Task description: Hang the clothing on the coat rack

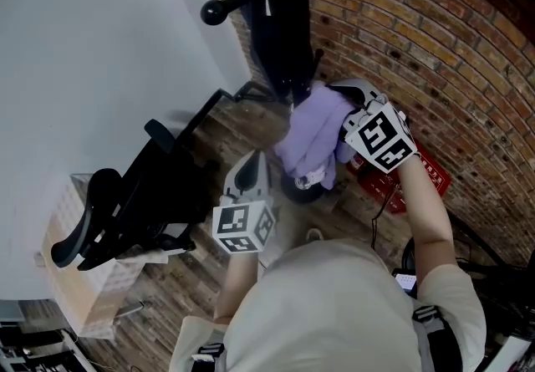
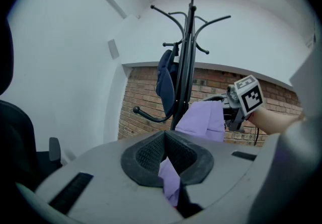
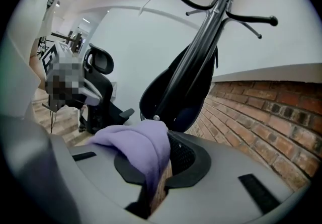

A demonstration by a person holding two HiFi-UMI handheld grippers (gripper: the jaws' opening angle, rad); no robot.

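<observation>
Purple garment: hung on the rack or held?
Not hung: left gripper and right gripper both pinch the purple garment, bunched, beside the coat rack.

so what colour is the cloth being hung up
The cloth is light purple, plain; the head view shows it best.

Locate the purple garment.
Head view, centre: purple garment gripped by the left gripper below and the right gripper above, just beside the coat rack.

Dim, cool, even light across my feed.
The plain white wall point(image 1: 100, 44) at upper left reads flat grey; both gripper views bow strongly, with black corners, and the lilac fleece garment point(image 3: 136, 142) at lower centre looks soft.
</observation>
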